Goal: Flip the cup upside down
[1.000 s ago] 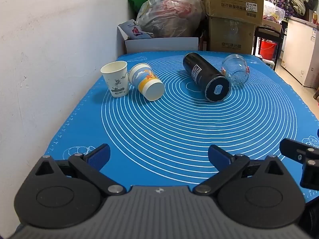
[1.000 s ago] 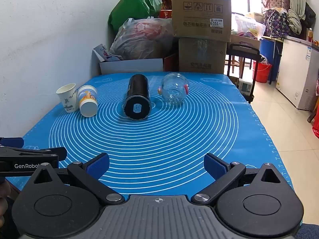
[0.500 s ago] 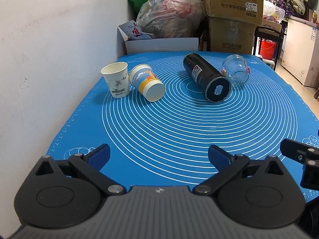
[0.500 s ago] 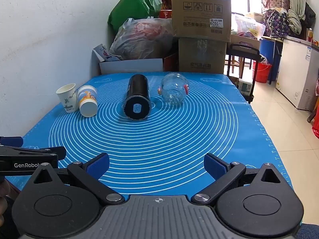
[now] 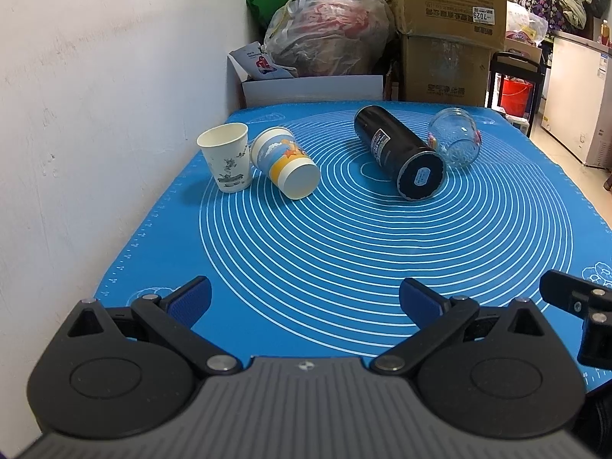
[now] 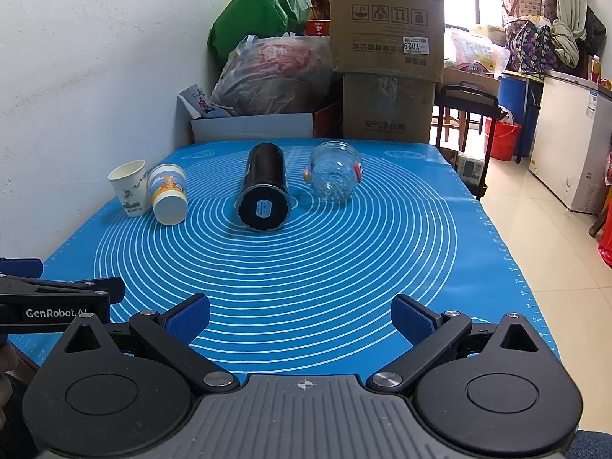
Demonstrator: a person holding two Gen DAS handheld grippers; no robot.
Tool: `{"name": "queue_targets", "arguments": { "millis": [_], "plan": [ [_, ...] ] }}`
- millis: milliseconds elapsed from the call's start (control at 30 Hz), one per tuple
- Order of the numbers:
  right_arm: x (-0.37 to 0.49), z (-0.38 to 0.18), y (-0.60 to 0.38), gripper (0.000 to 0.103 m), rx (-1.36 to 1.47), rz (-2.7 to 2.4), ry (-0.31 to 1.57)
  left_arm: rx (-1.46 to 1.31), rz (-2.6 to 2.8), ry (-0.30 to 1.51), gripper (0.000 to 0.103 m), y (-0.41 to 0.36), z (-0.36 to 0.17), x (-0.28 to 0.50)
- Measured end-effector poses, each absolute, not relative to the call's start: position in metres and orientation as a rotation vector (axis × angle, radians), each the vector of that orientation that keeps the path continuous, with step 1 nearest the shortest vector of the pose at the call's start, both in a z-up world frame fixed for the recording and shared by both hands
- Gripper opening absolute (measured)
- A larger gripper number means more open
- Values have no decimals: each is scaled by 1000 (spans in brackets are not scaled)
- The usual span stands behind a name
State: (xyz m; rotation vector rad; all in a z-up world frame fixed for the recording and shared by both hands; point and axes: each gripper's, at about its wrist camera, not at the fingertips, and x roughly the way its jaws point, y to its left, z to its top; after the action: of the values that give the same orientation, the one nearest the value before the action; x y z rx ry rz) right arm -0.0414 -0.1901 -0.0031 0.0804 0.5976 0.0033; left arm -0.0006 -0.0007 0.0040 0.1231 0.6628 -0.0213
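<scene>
A white paper cup (image 5: 226,157) (image 6: 129,187) stands upright, mouth up, at the far left of the blue mat (image 5: 344,237) (image 6: 290,267). A blue-and-yellow paper cup (image 5: 285,161) (image 6: 168,194) lies on its side against it, base toward me. A black tumbler (image 5: 397,155) (image 6: 264,187) and a clear glass jar (image 5: 455,141) (image 6: 334,170) lie on their sides farther right. My left gripper (image 5: 304,300) is open and empty at the mat's near edge. My right gripper (image 6: 300,315) is open and empty beside it.
A white wall (image 5: 95,114) runs along the left edge of the mat. Cardboard boxes (image 5: 447,34), plastic bags (image 5: 329,38) and a low white box (image 5: 311,88) crowd the far edge. Open tiled floor (image 6: 543,237) lies to the right.
</scene>
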Motion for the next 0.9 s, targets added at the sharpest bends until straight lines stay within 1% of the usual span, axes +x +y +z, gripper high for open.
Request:
{"name": "queue_targets", "arguments": {
  "millis": [900],
  "plan": [
    [-43, -3, -185, 102, 74, 3, 599, 128, -23, 660, 103, 0, 5, 0]
  ]
}}
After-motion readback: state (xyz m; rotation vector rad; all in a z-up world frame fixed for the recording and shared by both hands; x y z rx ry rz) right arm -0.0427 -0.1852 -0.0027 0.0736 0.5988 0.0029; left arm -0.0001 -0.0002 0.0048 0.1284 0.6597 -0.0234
